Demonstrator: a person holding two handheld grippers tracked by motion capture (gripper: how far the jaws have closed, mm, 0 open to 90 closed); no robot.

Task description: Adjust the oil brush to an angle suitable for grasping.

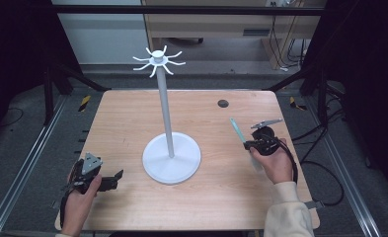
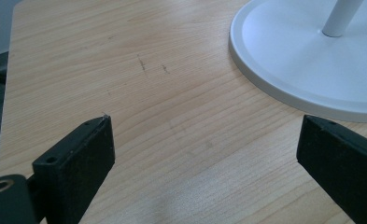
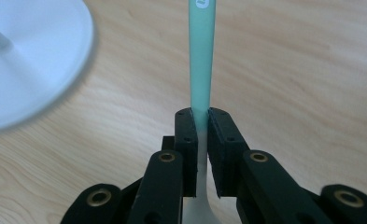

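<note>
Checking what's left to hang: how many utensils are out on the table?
1. A green-handled utensil is clamped in the right tongs, raised over the table right of the white stand. Its working end is hidden, so I can't tell its type.

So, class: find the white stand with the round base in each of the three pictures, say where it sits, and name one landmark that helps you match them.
High view: the white stand rises from the middle of the wooden table, its hooks at the top.
Left gripper view: its round base fills the upper right corner, with the foot of the pole.
Right gripper view: its base edge shows blurred at upper left.
Shared landmark: the wooden table's grain under the base.
</note>
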